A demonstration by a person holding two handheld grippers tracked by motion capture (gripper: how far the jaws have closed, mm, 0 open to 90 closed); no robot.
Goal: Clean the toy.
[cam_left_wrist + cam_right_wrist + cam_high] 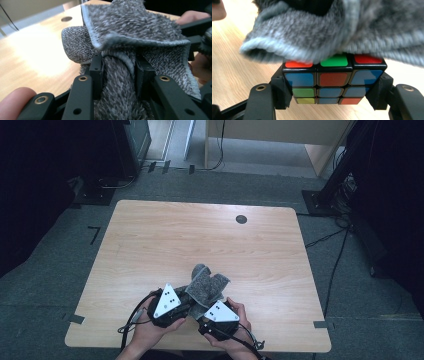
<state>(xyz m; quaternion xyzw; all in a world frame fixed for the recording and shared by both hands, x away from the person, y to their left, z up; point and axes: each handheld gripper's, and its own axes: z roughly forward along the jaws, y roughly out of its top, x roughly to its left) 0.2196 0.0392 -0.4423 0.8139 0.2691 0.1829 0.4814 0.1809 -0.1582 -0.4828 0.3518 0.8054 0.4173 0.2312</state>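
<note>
Dim room with grey carpet, dark curtains at both sides, cables trailing over the floor at the right. One pale wooden table [150, 235] in the middle, with one round dark cable hole [241, 219] near its far edge. Tape marks on the carpet around the table.

At the near edge, from the left: one left gripper [186, 306] in the person's left hand [150, 332], topped by a grey three-cornered plate with black dots. Jaws clamped on a bunched fold of one grey fluffy cloth [130, 32], the pile squeezed between the two black pads [97, 71] in the left gripper view. Cloth raised just above the table near its front edge, hemmed with a paler stitched border, draped rightward over the other tool.

Further right: one right gripper [332, 100] in the right hand [235, 340], with the same kind of plate. Jaws pressed against both sides of one puzzle cube [333, 82], held firm. Cube stickers red, green, blue, orange and yellow; cloth lying on the cube's top face.

No brand, label or readable writing anywhere.
</note>
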